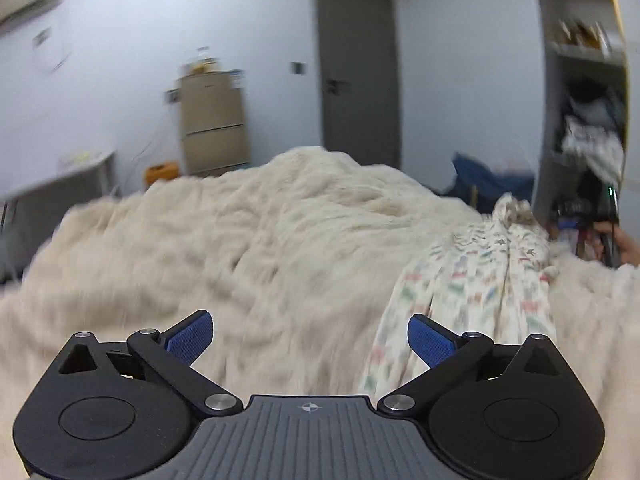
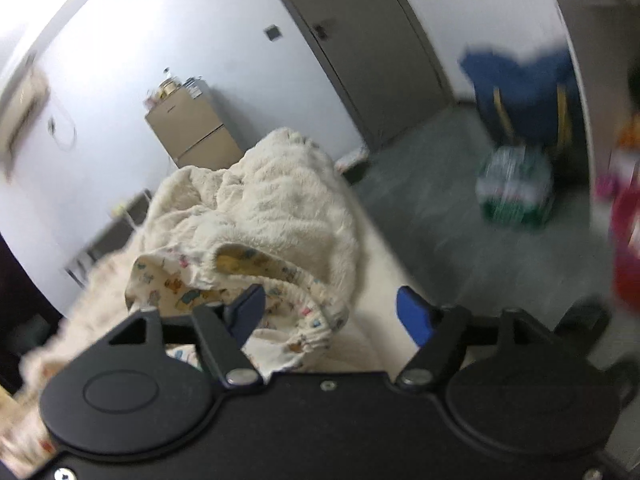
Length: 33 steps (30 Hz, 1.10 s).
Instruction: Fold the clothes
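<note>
Printed garment point(image 1: 472, 276) on fluffy cream blanket point(image 1: 248, 240) of bed, long axis near-to-far, right of left claw point(image 1: 310, 336) (spread, empty), its elastic opening point(image 2: 280, 280) just beyond right claw point(image 2: 332, 316) (parted, pinching nothing), judged the nearer.

No text, label or number can be read anywhere; both views are blurred.
</note>
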Motion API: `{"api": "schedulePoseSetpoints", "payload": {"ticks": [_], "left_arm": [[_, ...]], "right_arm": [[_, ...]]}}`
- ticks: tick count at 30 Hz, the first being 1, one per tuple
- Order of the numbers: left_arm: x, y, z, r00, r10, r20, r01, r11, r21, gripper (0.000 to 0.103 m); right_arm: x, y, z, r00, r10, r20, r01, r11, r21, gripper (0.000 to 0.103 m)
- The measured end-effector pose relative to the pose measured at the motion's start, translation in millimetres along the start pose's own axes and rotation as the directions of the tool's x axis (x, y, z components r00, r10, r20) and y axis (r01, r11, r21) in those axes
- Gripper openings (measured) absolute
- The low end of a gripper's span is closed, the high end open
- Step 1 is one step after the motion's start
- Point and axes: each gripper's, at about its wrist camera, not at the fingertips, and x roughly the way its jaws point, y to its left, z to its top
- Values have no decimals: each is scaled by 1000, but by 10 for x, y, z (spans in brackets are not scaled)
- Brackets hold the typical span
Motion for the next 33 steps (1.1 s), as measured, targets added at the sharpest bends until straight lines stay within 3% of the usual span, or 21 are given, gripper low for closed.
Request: {"api": "schedulePoseSetpoints", "payload": {"ticks": [2, 4, 5, 7, 9, 10, 12, 15, 18, 21, 23, 25, 27, 28, 31, 33], "left_arm": [[-217, 171, -361, 998, -63, 32, 66, 991, -117, 103], [-344, 205, -614, 987, -150, 57, 157, 973, -170, 103], [-419, 152, -671, 976, -204, 72, 213, 966, -149, 103], [-619, -99, -766, 930, -355, 96, 359, 933, -34, 103], [-738, -439, -751, 889, -456, 45, 449, 886, 116, 103], [-765, -628, -737, 877, -481, 1, 473, 862, 182, 103], [-704, -834, -730, 882, -466, -71, 470, 857, 213, 103], [-519, -940, -732, 912, -378, -161, 402, 901, 163, 103], [-504, -810, -770, 924, -350, -156, 367, 924, 104, 98], [-532, -710, -865, 935, -306, -179, 325, 942, 84, 84], [-492, -683, -957, 932, -287, -221, 312, 946, 87, 57], [-443, -711, -1019, 933, -269, -240, 301, 948, 107, 48], [-367, -764, -1043, 936, -266, -229, 300, 946, 127, 28], [-343, -779, -1036, 942, -253, -221, 287, 948, 137, 12], [-363, -743, -930, 972, -159, -172, 188, 969, 163, 6], [-510, -579, -767, 994, -88, -65, 95, 988, 117, 6]], "right_arm": [[-127, 206, -12, 999, 7, 36, -4, 998, -69, 76], [-203, 342, -42, 998, 28, 51, -23, 994, -105, 77], [-247, 469, -86, 997, 56, 53, -48, 990, -133, 77], [-272, 635, -157, 995, 88, 42, -79, 982, -171, 78], [-276, 792, -245, 995, 101, 21, -94, 970, -226, 78], [-276, 858, -285, 994, 104, 12, -98, 963, -252, 78], [-276, 991, -363, 994, 110, -7, -107, 947, -303, 78], [-265, 1124, -450, 994, 109, -18, -108, 925, -365, 78], [-253, 1180, -492, 994, 104, -15, -101, 912, -399, 78], [-271, 1188, -498, 994, 109, -15, -106, 913, -394, 78], [-278, 1190, -504, 994, 109, -15, -106, 914, -391, 78], [-269, 1195, -510, 994, 109, -17, -107, 914, -392, 78], [-268, 1211, -527, 994, 109, -21, -108, 912, -397, 78], [-265, 1218, -535, 994, 109, -22, -108, 910, -400, 78], [-266, 1230, -550, 994, 107, -20, -106, 907, -408, 78], [-273, 1233, -551, 994, 107, -17, -105, 906, -411, 78]]}}
